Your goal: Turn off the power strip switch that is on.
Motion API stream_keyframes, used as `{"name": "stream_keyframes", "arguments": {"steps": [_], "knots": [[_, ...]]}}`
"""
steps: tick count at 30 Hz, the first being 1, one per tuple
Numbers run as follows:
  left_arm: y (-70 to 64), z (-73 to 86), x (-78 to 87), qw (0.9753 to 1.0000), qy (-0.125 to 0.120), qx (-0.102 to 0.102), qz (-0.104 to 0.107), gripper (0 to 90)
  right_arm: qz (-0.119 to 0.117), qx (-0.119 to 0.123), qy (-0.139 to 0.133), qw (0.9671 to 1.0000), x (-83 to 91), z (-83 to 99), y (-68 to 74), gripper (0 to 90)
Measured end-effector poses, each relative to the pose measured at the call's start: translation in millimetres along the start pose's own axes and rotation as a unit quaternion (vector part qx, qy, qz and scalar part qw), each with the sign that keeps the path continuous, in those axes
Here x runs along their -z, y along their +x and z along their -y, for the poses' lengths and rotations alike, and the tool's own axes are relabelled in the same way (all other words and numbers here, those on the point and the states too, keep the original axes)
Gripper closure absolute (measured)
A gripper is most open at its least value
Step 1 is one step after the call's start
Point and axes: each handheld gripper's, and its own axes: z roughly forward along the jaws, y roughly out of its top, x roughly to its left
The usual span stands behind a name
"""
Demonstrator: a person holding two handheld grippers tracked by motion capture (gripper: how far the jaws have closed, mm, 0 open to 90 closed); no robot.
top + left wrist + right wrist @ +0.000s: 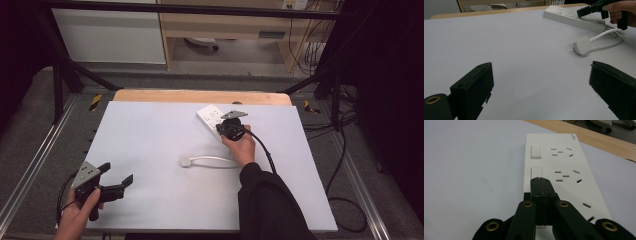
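We press the right gripper (540,179), jaws squeezed together into one blunt tip, onto a rocker switch (536,172) of the power strip (210,116) at the table's one o'clock, while the left gripper (118,179) idles spread wide at seven o'clock.

From above, the right claw (223,128) and the hand (242,146) behind it cover the near end of the power strip (210,115), so where the white cable (216,159) joins it is hidden. In the right gripper view, the shut jaws hide part of the strip's second switch (536,173), and contact there is unclear.
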Motion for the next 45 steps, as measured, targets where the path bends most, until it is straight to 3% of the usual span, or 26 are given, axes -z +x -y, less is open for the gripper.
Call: {"name": "stream_keyframes", "arguments": {"steps": [16, 18, 33, 38, 45], "knots": [[0.5, 0.0, 0.1, 1.0, 0.0, 0.001, -0.001, 5.5, -0.004, -0.008, 0.007, 0.9999, -1.1, -0.1, 0.1, 90.0], [0.6, 0.1, -0.1, 1.0, 0.001, 0.0, 0.0, 5.5, -0.013, -0.017, -0.003, 0.9998, -0.5, -0.5, 1.0, 90.0], [-0.2, 0.2, -0.8, 1.0, 0.002, -0.003, 0.002, 5.5, -0.011, -0.012, -0.02, 0.9997, 10.4, -7.3, 1.6, 88.9], [-0.5, 0.6, -1.0, 1.0, 0.004, -0.003, 0.002, 5.5, -0.02, -0.011, -0.021, 0.9995, 15.6, -10.5, 0.5, 83.7], [-1.0, 0.6, -1.6, 1.0, 0.005, -0.004, 0.003, 5.5, -0.027, -0.013, -0.015, 0.9994, 23.6, -16.8, 0.6, 65.3]]}}
